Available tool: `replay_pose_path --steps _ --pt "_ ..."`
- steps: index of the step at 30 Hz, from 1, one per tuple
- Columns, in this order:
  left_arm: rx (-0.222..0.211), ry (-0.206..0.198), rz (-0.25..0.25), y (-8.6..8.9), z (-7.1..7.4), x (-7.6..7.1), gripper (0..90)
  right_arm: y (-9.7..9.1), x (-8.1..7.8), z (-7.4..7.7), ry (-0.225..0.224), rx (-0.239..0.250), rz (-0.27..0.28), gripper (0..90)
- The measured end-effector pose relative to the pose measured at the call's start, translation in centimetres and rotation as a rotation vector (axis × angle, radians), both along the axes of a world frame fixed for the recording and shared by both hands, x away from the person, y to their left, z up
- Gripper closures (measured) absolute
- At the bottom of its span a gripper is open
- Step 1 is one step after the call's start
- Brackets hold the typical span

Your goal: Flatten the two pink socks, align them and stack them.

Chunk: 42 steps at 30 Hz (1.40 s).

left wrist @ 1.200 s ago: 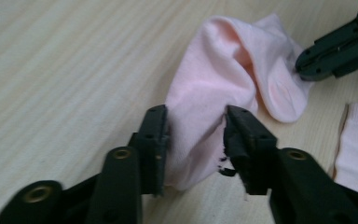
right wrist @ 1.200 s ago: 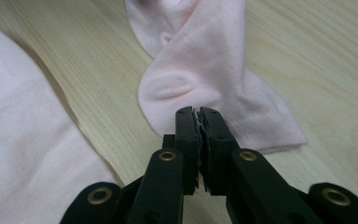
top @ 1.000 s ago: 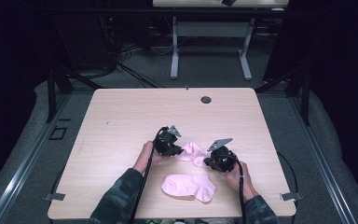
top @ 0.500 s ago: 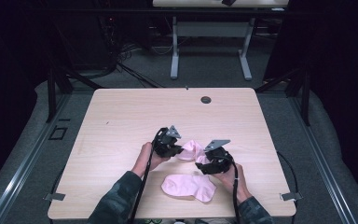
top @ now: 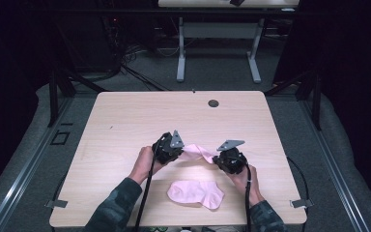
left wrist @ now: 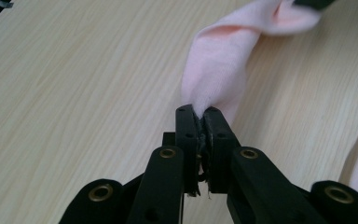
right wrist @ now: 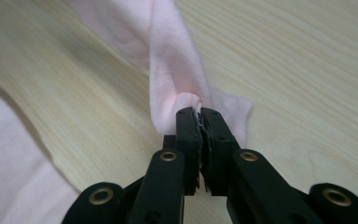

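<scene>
Low centre of the high view, the left gripper point(top: 173, 147) and right gripper point(top: 223, 155) each clamp fully closed on one end of a pink sock point(top: 197, 152) (light, limp, best pinched at edges); its mate point(top: 195, 193) lies below

Beyond both tools the light wooden surface point(top: 140, 121) lies open. A flat pink sock point(top: 195, 193) lies behind them, near the front edge. A small dark round grommet point(top: 213, 103) sits far ahead.

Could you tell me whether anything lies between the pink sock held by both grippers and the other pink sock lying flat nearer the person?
Nothing visible does. The held sock hangs between the left gripper and right gripper, both shut on it. Only bare table separates it from the flat sock.
</scene>
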<state>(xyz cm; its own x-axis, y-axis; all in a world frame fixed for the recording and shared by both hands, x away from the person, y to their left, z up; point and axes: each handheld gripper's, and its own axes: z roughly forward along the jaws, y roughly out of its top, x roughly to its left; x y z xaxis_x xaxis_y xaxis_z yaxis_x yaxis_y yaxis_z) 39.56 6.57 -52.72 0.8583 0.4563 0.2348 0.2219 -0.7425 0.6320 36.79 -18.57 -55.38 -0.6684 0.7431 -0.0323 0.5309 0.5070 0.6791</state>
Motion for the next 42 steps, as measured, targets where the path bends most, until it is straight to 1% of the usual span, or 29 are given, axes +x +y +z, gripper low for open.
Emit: replay_pose_path --steps 1,3,4,5,6,7,8,12,14,15,16,17,19,20,22,23,24,25,27,28,29,30,31,32,33,34,38,40,42 --pt "0.043 -0.016 -0.007 0.1 -0.4 -0.5 85.2 -0.2 -0.2 0.1 0.004 0.000 0.009 86.3" --pt "0.053 -0.004 -0.011 0.2 -0.8 -0.7 78.3 -0.3 -0.3 0.1 0.016 0.000 0.029 86.2" --pt "0.072 0.003 0.008 0.6 -1.5 -1.1 74.7 -0.6 -0.8 0.0 0.035 -0.027 0.068 86.1" --pt "0.072 0.003 0.008 0.6 -1.5 -1.1 70.6 -0.6 -0.8 0.0 0.035 -0.027 0.068 86.1" --pt "0.055 0.038 0.025 1.1 -1.9 -1.3 64.4 -0.7 -1.1 -0.4 0.046 -0.044 0.104 86.1" --pt "0.055 0.038 0.025 1.1 -1.9 -1.3 61.7 -0.7 -1.1 -0.4 0.046 -0.044 0.104 86.1" --pt "0.013 0.079 0.030 1.9 -1.9 -1.2 56.4 -0.9 -1.3 -0.8 0.074 -0.064 0.121 86.0" --pt "-0.061 0.105 0.043 2.8 -1.1 -1.1 48.4 -1.5 -1.5 -1.0 0.097 -0.077 0.137 85.4" --pt "-0.081 0.123 0.040 2.9 -0.9 -1.0 47.5 -1.6 -1.5 -1.1 0.099 -0.071 0.133 85.0" --pt "-0.116 0.122 0.052 3.0 -0.5 -1.0 47.5 -1.8 -1.5 -1.0 0.103 -0.077 0.136 83.8" --pt "-0.139 0.128 0.075 3.0 -0.3 -0.9 47.1 -2.2 -1.5 -0.9 0.119 -0.074 0.135 73.4" --pt "-0.147 0.125 0.086 3.0 -0.2 -0.8 46.5 -2.3 -1.5 -0.8 0.126 -0.067 0.129 67.6" --pt "-0.146 0.126 0.108 2.7 -0.3 -0.7 46.0 -2.7 -1.5 -0.6 0.129 -0.064 0.120 65.0" --pt "-0.151 0.139 0.134 2.4 -0.5 -0.4 44.4 -3.4 -1.7 -0.2 0.109 -0.012 0.094 59.0" --pt "-0.152 0.147 0.183 1.8 -1.0 0.0 43.3 -4.1 -1.8 0.0 0.095 0.038 0.052 57.6" --pt "-0.152 0.147 0.183 1.8 -1.0 0.0 41.9 -4.3 -1.8 0.1 0.086 0.055 0.038 56.3" --pt "-0.153 0.168 0.207 1.0 -1.5 0.6 41.4 -4.4 -1.8 0.1 0.069 0.068 0.007 55.8" --pt "-0.153 0.168 0.207 1.0 -1.5 0.6 40.8 -4.4 -1.8 0.1 0.069 0.068 0.007 55.8" --pt "-0.149 0.172 0.230 -0.1 -1.7 1.1 40.3 -4.1 -1.8 0.1 0.043 0.068 -0.011 55.8" --pt "-0.120 0.159 0.234 -1.0 -1.9 1.3 39.7 -3.5 -1.6 0.0 0.048 0.077 0.008 56.2" --pt "-0.120 0.159 0.234 -1.0 -1.9 1.3 39.4 -3.5 -1.6 0.0 0.048 0.077 0.008 56.2" --pt "-0.094 0.166 0.232 -1.7 -2.2 1.4 38.6 -2.6 -1.6 -0.4 0.063 0.032 0.028 56.1" --pt "-0.094 0.166 0.232 -1.7 -2.2 1.4 37.8 -2.6 -1.6 -0.4 0.063 0.032 0.028 56.1" --pt "-0.068 0.157 0.230 -2.0 -2.3 1.3 37.8 -2.3 -1.6 -0.5 0.057 0.011 0.040 55.9" --pt "-0.059 0.162 0.229 -2.3 -2.5 1.2 36.7 -1.6 -1.8 -0.8 0.054 -0.056 0.050 55.4" --pt "-0.034 0.153 0.225 -2.5 -2.7 1.0 36.0 -1.6 -1.8 -0.9 0.053 -0.066 0.056 55.2" --pt "0.009 0.143 0.216 -2.7 -3.1 0.5 34.7 -1.9 -1.7 -1.1 0.055 -0.095 0.054 53.3" --pt "0.032 0.138 0.220 -2.3 -3.6 0.2 34.1 -2.2 -1.6 -1.1 0.066 -0.085 0.047 52.0" --pt "0.017 0.147 0.227 -1.8 -3.5 0.1 34.1 -2.6 -1.5 -1.0 0.077 -0.090 0.058 49.7"
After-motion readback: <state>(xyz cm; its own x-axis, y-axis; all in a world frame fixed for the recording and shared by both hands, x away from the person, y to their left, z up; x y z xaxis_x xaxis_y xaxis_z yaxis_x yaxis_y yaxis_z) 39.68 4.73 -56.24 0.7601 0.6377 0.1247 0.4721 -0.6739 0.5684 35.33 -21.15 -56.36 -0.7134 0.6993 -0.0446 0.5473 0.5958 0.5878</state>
